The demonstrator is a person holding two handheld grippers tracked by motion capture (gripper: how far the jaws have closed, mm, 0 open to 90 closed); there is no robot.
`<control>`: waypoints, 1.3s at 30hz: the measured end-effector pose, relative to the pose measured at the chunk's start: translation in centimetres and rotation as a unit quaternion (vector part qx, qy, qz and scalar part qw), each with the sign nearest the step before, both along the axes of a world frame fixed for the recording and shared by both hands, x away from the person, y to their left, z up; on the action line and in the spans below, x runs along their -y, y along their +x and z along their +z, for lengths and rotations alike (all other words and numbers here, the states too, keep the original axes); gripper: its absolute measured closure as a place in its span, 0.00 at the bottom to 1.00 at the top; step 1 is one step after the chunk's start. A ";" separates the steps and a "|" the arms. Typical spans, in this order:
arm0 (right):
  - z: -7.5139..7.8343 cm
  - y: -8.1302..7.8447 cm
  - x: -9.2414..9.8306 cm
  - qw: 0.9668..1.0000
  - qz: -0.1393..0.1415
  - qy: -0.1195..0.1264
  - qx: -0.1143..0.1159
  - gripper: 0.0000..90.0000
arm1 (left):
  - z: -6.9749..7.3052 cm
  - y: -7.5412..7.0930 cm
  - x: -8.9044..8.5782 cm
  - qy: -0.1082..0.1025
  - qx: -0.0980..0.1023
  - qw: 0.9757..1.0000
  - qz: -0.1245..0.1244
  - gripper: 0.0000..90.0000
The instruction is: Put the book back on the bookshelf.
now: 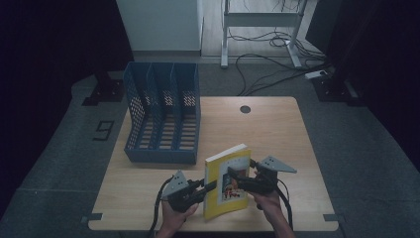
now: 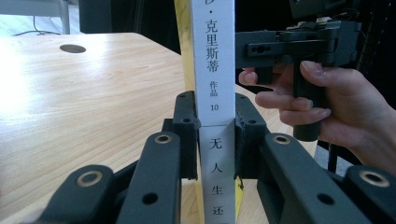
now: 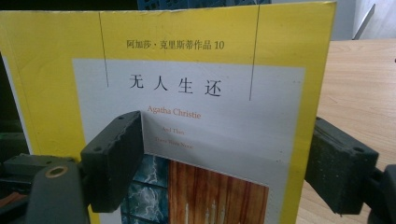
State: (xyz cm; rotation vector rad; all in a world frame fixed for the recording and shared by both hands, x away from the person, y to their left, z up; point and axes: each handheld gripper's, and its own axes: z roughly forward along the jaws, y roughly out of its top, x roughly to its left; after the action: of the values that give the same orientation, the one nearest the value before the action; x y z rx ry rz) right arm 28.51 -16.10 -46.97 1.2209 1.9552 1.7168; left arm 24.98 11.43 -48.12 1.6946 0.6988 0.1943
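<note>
A yellow paperback book (image 1: 225, 186) stands upright near the table's front edge. My left gripper (image 1: 210, 187) is shut on it, and in the left gripper view both pads press the white spine (image 2: 214, 56) from either side. The right gripper (image 1: 237, 178) faces the front cover (image 3: 196, 84) with its jaws wide open. One of its fingers (image 3: 114, 158) hangs in front of the cover, while the other sits just past the book's right edge. In the left gripper view, a hand holds the right gripper (image 2: 289, 46) just behind the book.
A blue three-slot file rack (image 1: 163, 116) stands at the table's back left, open side up. The wooden table (image 1: 277, 129) has a round cable hole (image 1: 245, 109) near its far edge. Cables and a desk frame lie on the floor beyond.
</note>
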 end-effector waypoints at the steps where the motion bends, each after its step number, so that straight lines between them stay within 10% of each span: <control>1: 0.0 0.0 0.0 1.000 -0.001 -0.002 0.001 0.21 | 0.0 0.0 0.0 0.000 0.000 1.000 0.000 0.83; 16: 2.2 -1.9 -0.2 0.997 -0.030 -0.044 0.058 0.28 | 0.6 -0.5 0.1 0.004 0.021 1.000 -0.008 0.83; 39: 1.8 -1.8 -0.5 0.997 -0.015 -0.040 0.061 0.33 | 0.7 0.0 -0.4 0.003 0.006 1.000 -0.002 0.81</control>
State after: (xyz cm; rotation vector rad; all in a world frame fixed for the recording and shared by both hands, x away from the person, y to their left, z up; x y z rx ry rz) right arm 26.69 -15.60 -45.15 1.0854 1.9051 1.6414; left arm 24.93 11.79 -47.45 1.6984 0.6858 0.2044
